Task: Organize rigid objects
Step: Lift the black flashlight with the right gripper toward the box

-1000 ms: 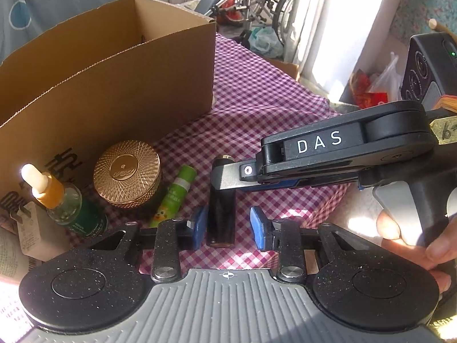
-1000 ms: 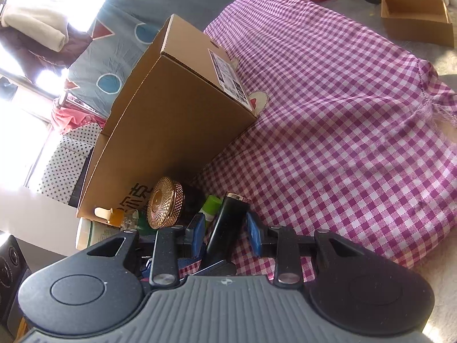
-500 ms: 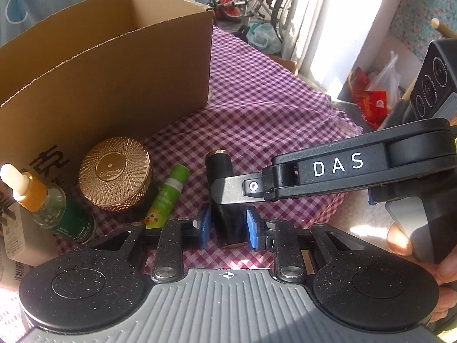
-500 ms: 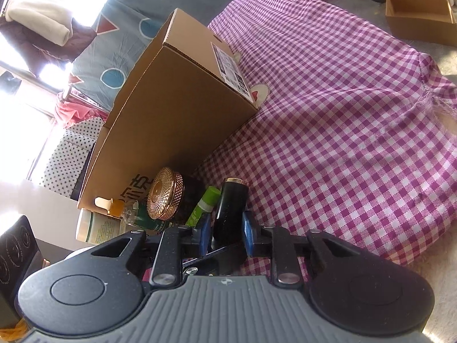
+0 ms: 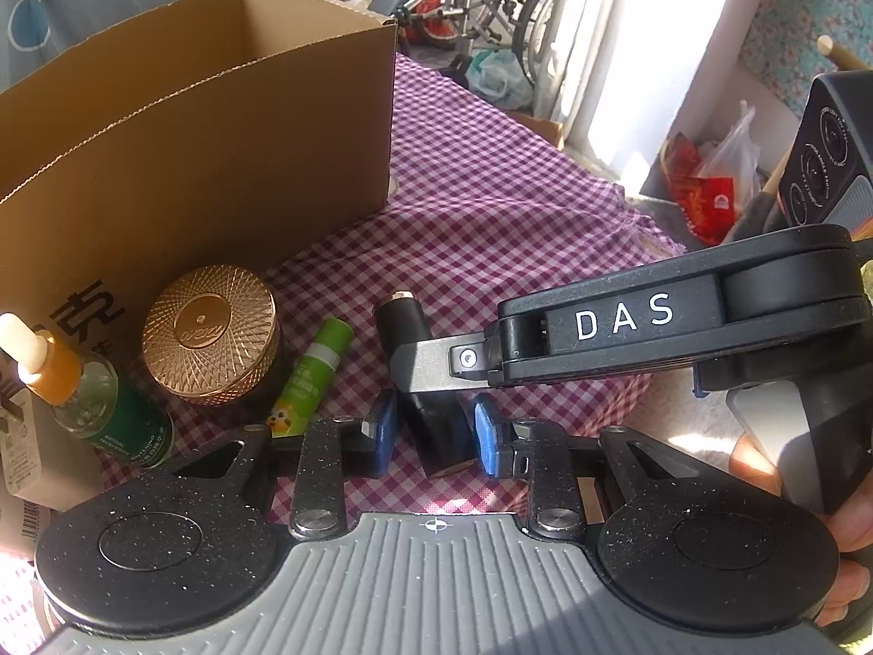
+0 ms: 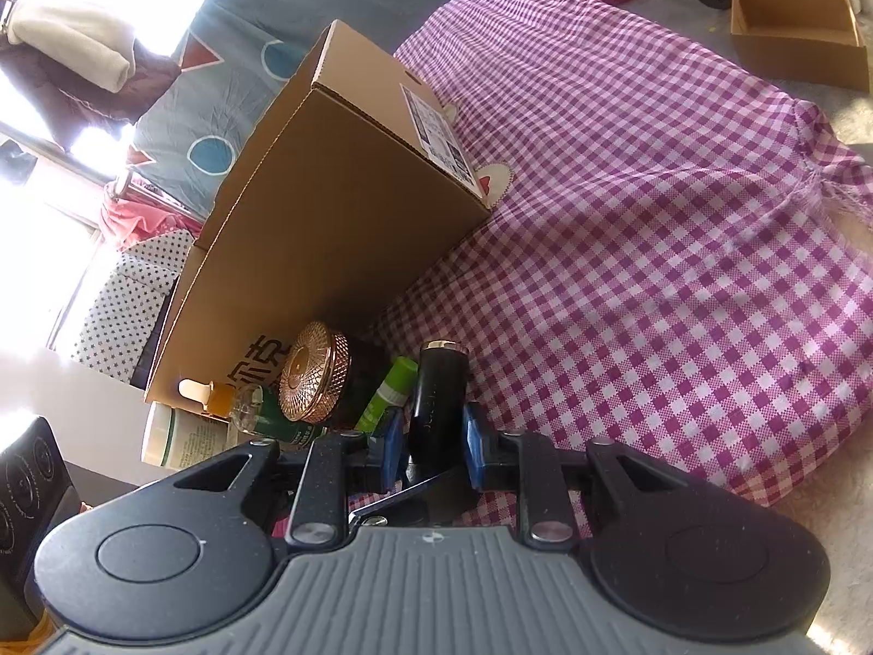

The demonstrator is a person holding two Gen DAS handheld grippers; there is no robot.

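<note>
A black cylindrical tube [image 5: 431,420] with a gold end lies on the purple checked cloth [image 5: 491,207]. My right gripper [image 5: 417,363] comes in from the right and is shut on the tube's middle; in the right wrist view its blue pads [image 6: 473,450] press both sides of the tube [image 6: 439,398]. My left gripper [image 5: 435,431] straddles the tube's near end. Its jaws are opening, and the blue pads [image 5: 485,436] stand just off the tube. A hand [image 5: 764,464] holds the right gripper's handle.
An open cardboard box [image 5: 191,164] stands behind the objects. Left of the tube lie a green stick [image 5: 311,376], a gold-lidded jar [image 5: 210,327], a green dropper bottle [image 5: 87,393] and a white carton [image 5: 22,453]. The cloth's edge [image 5: 644,229] drops off at the right.
Both grippers' jaws have closed in around the black tube. The right one now presses on it; the left one closed and has eased slightly apart. Neither hand has shifted.
</note>
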